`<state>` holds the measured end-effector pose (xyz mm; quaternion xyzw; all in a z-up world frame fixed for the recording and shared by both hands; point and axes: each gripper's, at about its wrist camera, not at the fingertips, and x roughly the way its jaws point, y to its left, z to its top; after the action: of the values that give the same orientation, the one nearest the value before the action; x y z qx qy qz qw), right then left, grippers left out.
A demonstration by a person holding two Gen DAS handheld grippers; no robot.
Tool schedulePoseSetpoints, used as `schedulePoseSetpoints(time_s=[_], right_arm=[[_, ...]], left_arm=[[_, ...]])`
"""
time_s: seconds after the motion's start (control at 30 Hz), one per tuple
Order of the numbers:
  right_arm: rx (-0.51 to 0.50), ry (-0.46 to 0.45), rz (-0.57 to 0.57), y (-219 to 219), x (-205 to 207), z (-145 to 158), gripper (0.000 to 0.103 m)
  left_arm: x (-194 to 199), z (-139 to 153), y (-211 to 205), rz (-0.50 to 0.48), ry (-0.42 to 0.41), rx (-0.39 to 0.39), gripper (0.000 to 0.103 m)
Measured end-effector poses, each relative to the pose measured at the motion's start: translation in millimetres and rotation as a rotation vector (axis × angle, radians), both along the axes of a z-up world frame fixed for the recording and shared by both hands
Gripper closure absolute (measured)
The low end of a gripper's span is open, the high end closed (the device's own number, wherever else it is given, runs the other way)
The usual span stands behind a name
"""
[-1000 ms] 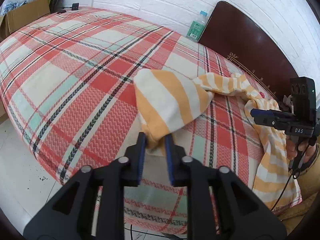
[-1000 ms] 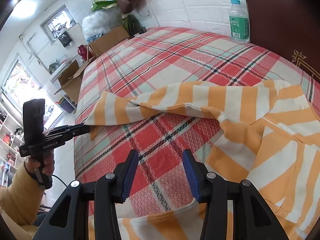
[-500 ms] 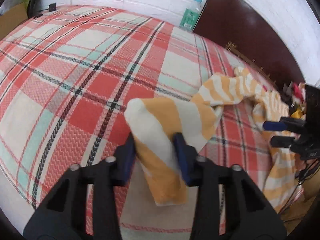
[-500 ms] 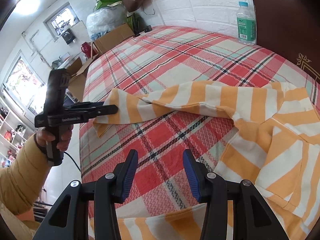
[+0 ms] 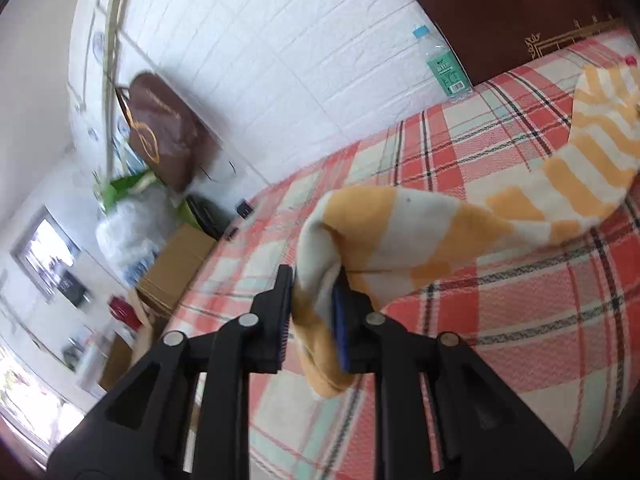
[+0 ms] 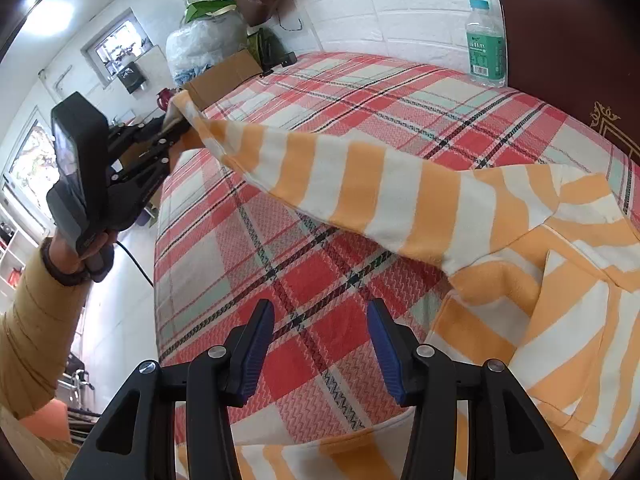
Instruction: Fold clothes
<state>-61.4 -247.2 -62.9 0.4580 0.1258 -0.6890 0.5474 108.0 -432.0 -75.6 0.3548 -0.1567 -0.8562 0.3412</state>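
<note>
The sleeve (image 6: pixel 352 184) is clamped in the left hand-held gripper (image 5: pixel 312 312) and raised off the bed (image 6: pixel 304 288), probably for folding; the right hand-held gripper (image 6: pixel 320 344) is held apart, empty.

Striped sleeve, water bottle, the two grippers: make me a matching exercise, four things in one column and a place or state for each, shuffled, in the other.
Things:
1. sleeve
2. water bottle
3. left gripper
4. right gripper

States:
A. jaws wide apart, nothing between them, above the plaid bedspread
B. stands upright beside the dark headboard
C. lifted and stretched out over the bed
D. jaws clamped on the cuff

Pairs: 1-C, 2-B, 3-D, 4-A
</note>
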Motion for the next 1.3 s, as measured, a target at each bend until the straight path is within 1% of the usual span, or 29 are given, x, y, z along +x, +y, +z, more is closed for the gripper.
schedulePoseSetpoints(time_s=[0.1,0.13,0.17,0.23,0.27,0.3,0.37,0.4,0.5,0.53,0.6,0.7,0.73,0.8,0.83,0.87,0.9,0.93,0.97,1.0,1.03,1.1,1.13,1.2,1.27,1.3], right_arm=[[0.006,0.001,0.003,3,1,-2,0.054],[0.006,0.004,0.003,4,1,-2,0.054],[0.007,0.007,0.003,5,0,-2,0.054],[0.003,0.003,-0.002,6,-2,-2,0.054],[0.001,0.0,-0.004,6,-3,-2,0.054],[-0.001,-0.004,-0.006,6,-3,-3,0.054],[-0.006,-0.012,-0.009,6,-5,-4,0.053],[-0.008,-0.017,-0.01,6,-5,-5,0.053],[-0.013,-0.03,-0.008,6,-4,-7,0.052],[-0.015,-0.034,-0.006,7,-3,-8,0.052],[-0.013,-0.039,-0.003,6,-2,-9,0.052],[-0.008,-0.05,-0.006,7,-1,-13,0.052],[-0.009,-0.053,-0.007,8,0,-14,0.052],[-0.009,-0.056,-0.009,10,1,-15,0.052],[-0.01,-0.057,-0.011,12,1,-16,0.052],[-0.012,-0.059,-0.012,13,2,-16,0.052],[-0.014,-0.062,-0.016,15,2,-16,0.052],[-0.016,-0.066,-0.019,16,2,-17,0.052],[-0.018,-0.069,-0.021,17,2,-17,0.051],[-0.017,-0.07,-0.022,18,2,-18,0.05],[-0.016,-0.071,-0.023,19,2,-18,0.049],[-0.014,-0.072,-0.022,21,3,-20,0.049],[-0.013,-0.074,-0.022,23,3,-20,0.049],[-0.013,-0.08,-0.026,26,3,-22,0.049],[-0.016,-0.088,-0.028,28,2,-24,0.049],[-0.018,-0.09,-0.028,29,2,-24,0.049]], left_arm=[[16,-17,-35,0.079,0.092,0.396,0.079],[22,-23,-47,0.108,0.125,0.53,0.075],[32,-27,-55,0.131,0.169,0.628,0.072],[55,-32,-66,0.162,0.271,0.78,0.049],[68,-34,-71,0.167,0.324,0.856,0.045],[76,-36,-71,0.17,0.357,0.909,0.042],[85,-40,-68,0.173,0.399,0.99,0.034],[89,-42,-66,0.175,0.42,1.031,0.027],[103,-48,-60,0.18,0.483,1.152,0.027],[103,-46,-55,0.168,0.486,1.153,0.027],[91,-32,-40,0.125,0.472,1.106,0.027],[58,-13,-21,0.101,0.41,0.954,0.027],[48,-8,-17,0.103,0.386,0.904,0.027],[24,-2,-15,0.138,0.34,0.811,0.027],[13,-1,-16,0.16,0.318,0.782,0.027],[5,-3,-19,0.192,0.297,0.771,0.027],[1,-6,-22,0.223,0.287,0.768,0.027],[-1,-10,-26,0.252,0.283,0.769,0.031],[-4,-15,-32,0.277,0.278,0.773,0.041],[-6,-20,-39,0.299,0.272,0.78,0.072],[-2,-23,-46,0.313,0.284,0.803,0.092],[15,-27,-58,0.337,0.338,0.863,0.093],[24,-27,-62,0.347,0.37,0.878,0.094],[48,-23,-65,0.34,0.454,0.897,0.094],[73,-25,-64,0.308,0.533,0.964,0.093],[82,-29,-62,0.309,0.546,0.991,0.093]])
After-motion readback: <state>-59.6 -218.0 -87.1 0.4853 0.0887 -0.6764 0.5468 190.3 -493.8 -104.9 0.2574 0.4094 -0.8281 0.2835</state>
